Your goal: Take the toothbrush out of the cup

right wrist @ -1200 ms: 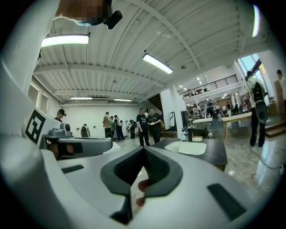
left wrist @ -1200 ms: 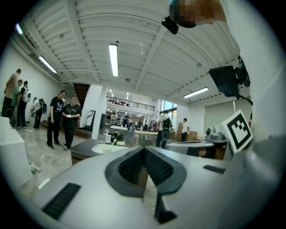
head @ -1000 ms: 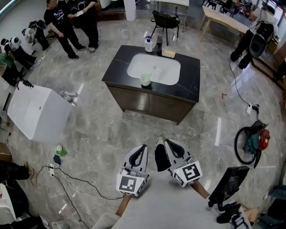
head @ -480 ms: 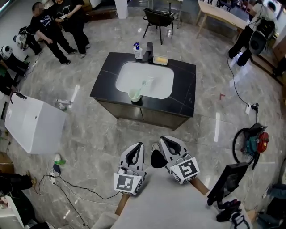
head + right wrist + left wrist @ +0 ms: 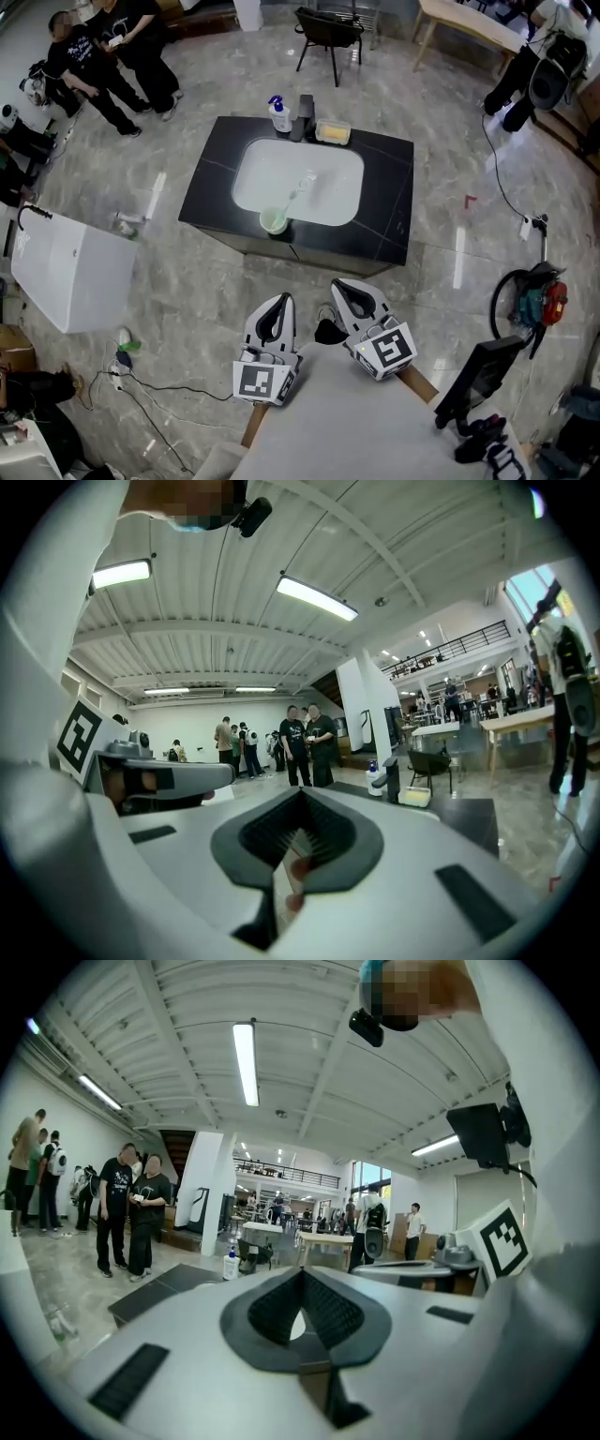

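Standing in the middle of the grey floor is a big black counter (image 5: 389, 206), with a white sink (image 5: 328, 178) set in its top. It is well apart from the person, so I think the job has not really started; the person has to get close first.

The left gripper (image 5: 278, 302) and the right gripper (image 5: 338, 285) are low in the head view, side by side, and both point toward the counter. Each gripper view shows its two fingers pressed together at the tips, with nothing between them. That makes sense to me: there is nothing to grab from here, so they are just carried along, ready for later.

A small green cup (image 5: 274, 221) sits on the edge of the sink, on the side nearest the person. That looks like an easy spot to reach without bending over the sink.

The toothbrush (image 5: 298, 190) is in the cup. It is thin and pale, and it leans out to the right and away, over the white sink. Its top end sticks up past the rim, so there is a bit to pinch. It is too small here to see the bristles.
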A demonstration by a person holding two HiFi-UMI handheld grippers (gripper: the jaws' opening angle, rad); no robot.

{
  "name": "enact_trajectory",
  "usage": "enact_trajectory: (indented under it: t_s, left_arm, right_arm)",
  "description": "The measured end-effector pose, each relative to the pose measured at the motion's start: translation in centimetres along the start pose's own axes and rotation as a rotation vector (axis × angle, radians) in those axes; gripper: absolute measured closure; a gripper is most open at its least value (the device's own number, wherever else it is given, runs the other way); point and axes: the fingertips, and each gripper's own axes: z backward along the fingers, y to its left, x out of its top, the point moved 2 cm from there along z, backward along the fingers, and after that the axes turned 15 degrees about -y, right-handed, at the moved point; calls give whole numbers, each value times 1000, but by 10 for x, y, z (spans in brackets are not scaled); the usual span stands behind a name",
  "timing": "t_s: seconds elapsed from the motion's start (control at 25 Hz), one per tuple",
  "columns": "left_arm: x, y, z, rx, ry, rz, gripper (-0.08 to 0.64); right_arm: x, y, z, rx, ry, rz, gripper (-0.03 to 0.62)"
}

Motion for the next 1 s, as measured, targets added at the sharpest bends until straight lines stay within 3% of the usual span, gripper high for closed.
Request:
enact_trajectory:
  t_s: [0.36,0.72,1.0]
  left_arm:
    - [6,30,-11,55,-9,33,557]
    - [0,55,-15,-7,3,46,557]
    - [-1,67,-13,-24,16,59,555]
  right_arm:
    - [3,-5,-29,8,21,12,588]
    - [0,8,-51,-45,38,39,588]
    - [-5,25,-64,-35,58,35,588]
